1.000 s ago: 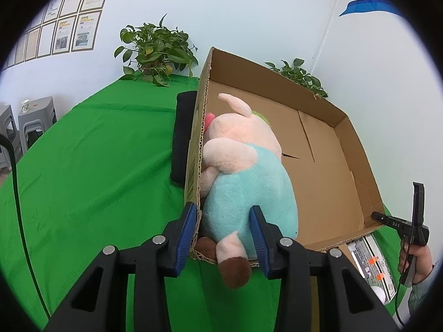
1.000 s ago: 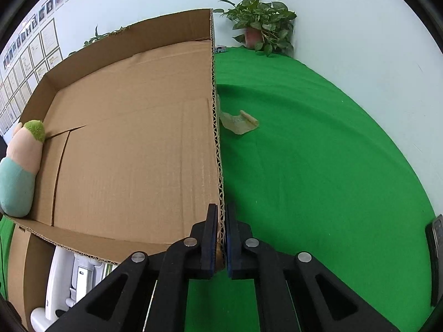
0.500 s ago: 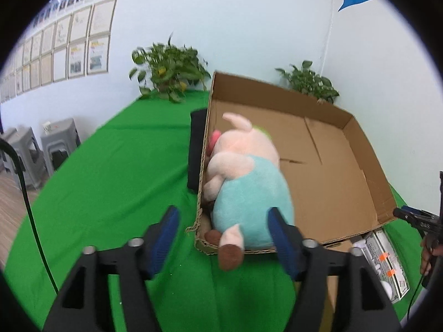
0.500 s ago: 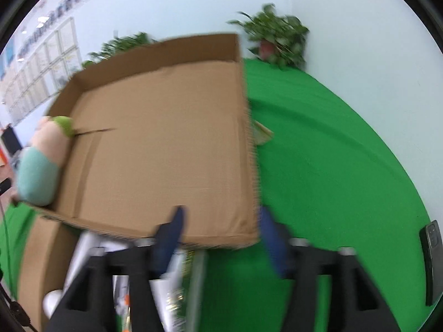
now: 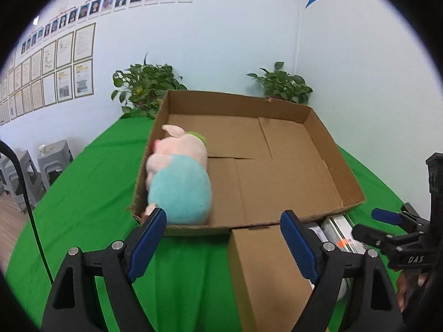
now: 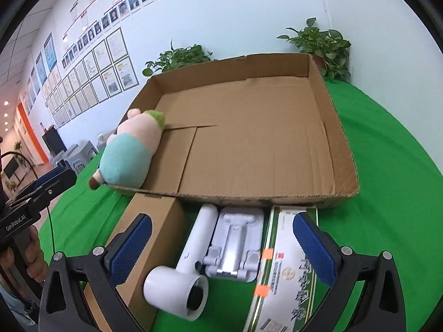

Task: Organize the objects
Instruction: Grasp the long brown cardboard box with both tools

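Note:
A plush pig (image 5: 180, 182) in a teal shirt lies in the left part of a wide open cardboard box (image 5: 340, 163); it also shows in the right wrist view (image 6: 130, 152) inside the box (image 6: 340, 141). My left gripper (image 5: 224, 246) is open and empty, in front of the box. My right gripper (image 6: 221, 251) is open and empty above a white hair dryer (image 6: 182, 271), a white folding stand (image 6: 235, 243) and a green-and-white carton (image 6: 285, 279). A small brown box (image 6: 149, 238) lies left of them, also seen in the left wrist view (image 5: 265, 271).
Everything sits on a green tablecloth (image 5: 91, 202). Potted plants (image 5: 144, 88) stand at the back wall. Grey stools (image 5: 52, 160) stand off the table's left side. The other gripper shows at the left edge (image 6: 36, 193) of the right wrist view.
My left gripper let go of the plush pig, opened wide and drew back. My right gripper opened off the box wall and drew back over the items in front.

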